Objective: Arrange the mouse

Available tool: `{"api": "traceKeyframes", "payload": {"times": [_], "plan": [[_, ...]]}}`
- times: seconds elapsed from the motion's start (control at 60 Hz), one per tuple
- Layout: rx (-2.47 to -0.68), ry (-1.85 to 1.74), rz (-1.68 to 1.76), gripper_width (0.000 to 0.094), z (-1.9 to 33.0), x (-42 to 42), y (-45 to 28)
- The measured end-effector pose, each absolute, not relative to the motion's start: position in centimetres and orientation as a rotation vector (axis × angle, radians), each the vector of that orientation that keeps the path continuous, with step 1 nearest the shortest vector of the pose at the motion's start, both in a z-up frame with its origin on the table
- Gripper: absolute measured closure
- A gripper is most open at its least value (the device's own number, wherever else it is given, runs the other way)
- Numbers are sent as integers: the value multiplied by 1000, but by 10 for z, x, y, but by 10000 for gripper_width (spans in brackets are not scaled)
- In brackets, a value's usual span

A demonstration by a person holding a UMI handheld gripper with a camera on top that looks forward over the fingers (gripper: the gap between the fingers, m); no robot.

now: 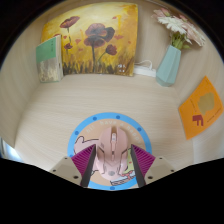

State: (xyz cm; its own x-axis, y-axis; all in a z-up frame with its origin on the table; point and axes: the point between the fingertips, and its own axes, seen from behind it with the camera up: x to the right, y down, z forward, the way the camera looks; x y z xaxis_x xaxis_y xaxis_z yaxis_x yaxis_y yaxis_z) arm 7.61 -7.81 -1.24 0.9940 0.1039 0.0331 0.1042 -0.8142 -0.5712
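A pale pink mouse [112,146] lies lengthwise between my gripper's fingers, over a round mat with a blue rim [77,133] and a cartoon print. My gripper [112,162] is shut on the mouse: the magenta pad of the left finger [86,161] and that of the right finger [138,161] press on its two sides. The mouse's rear end is hidden low between the fingers. I cannot tell whether the mouse rests on the mat or is held just above it.
On the light wooden table, a flower painting [98,40] and a small green picture [49,58] lean against the back wall. A teal vase [169,65] with white flowers stands at the back right. An orange card [200,108] lies to the right.
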Motion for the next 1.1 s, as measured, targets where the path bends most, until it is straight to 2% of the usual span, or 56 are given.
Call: {"api": "traceKeyframes", "payload": {"times": [0.167,0.417,0.567,0.7,1.1], "plan": [[-2462,-159,10,266,44,64,-74],[-2291,-103,48,263,168,29,-82],[-2214,-26,103,263,215,6,-106],[-2194,-11,103,265,229,-6,-134],[-2216,-63,3,263,222,-29,-206]]}}
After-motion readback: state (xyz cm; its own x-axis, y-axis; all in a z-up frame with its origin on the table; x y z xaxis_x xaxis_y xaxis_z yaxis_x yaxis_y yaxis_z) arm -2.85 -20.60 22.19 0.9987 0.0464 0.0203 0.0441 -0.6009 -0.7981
